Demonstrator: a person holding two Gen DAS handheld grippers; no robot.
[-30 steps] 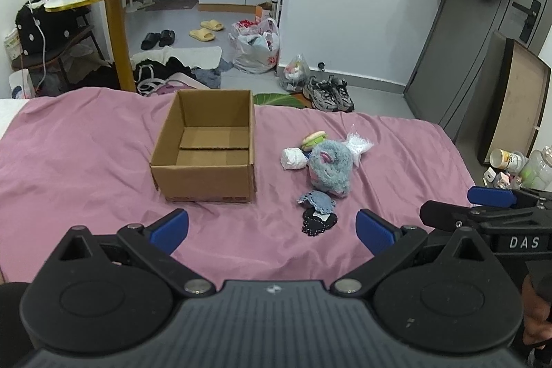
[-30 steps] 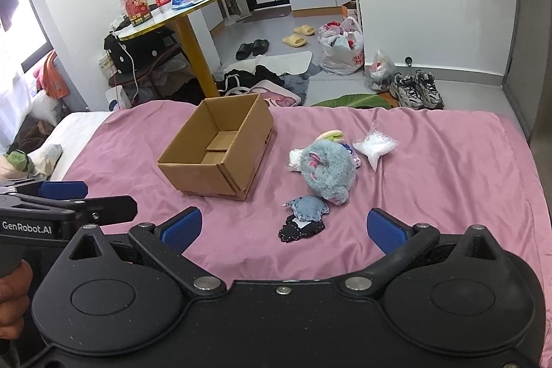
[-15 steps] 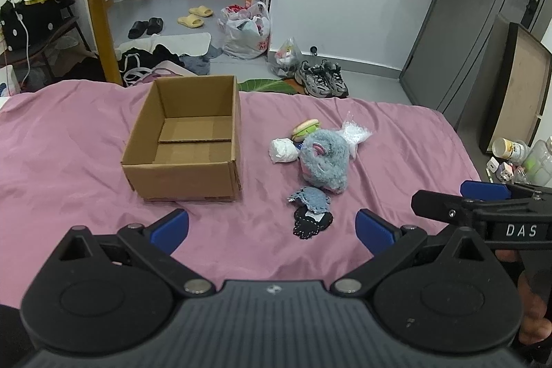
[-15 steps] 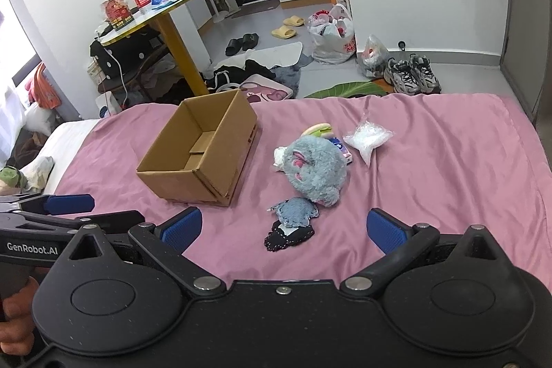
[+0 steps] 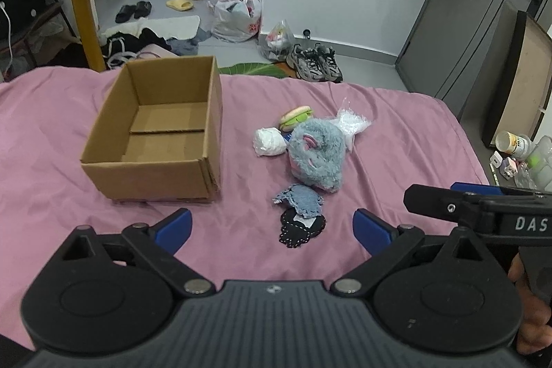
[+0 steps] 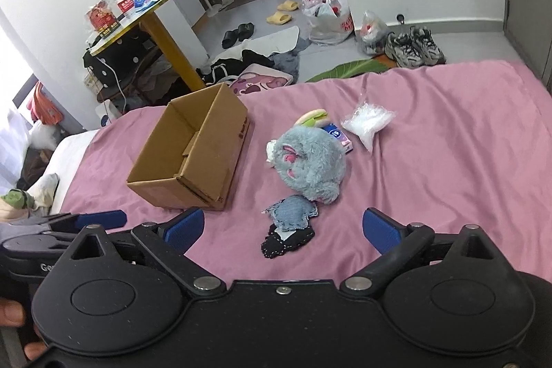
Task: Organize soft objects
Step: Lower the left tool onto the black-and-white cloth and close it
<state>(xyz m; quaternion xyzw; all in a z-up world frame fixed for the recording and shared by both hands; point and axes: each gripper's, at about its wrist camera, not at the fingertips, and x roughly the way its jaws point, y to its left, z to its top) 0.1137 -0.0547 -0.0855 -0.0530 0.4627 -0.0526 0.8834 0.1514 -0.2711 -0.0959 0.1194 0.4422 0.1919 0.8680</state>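
An empty open cardboard box [image 5: 162, 133] [image 6: 196, 154] sits on the pink bedsheet [image 5: 396, 140]. To its right lies a cluster: a grey-blue plush toy [image 5: 317, 157] [image 6: 310, 164], a white soft ball [image 5: 269, 142], a burger-shaped toy [image 5: 296, 117], a clear bag of white stuffing [image 6: 367, 123], a denim patch [image 5: 300, 200] [image 6: 291, 212] and a black patch [image 5: 302, 226] [image 6: 288, 238]. My left gripper [image 5: 272, 226] is open and empty, just short of the patches. My right gripper [image 6: 283, 226] is open and empty over the patches.
The right gripper's side shows in the left wrist view [image 5: 483, 209]; the left gripper's shows in the right wrist view [image 6: 69, 223]. Beyond the bed's far edge are shoes [image 5: 315, 62], bags, clothes and a yellow-legged table [image 5: 81, 12]. A small blue packet [image 6: 336, 135] lies by the plush.
Both grippers have moved forward and lower toward the cluster of soft things; the objects look larger. Both stay open and empty. Nothing on the bed has moved.
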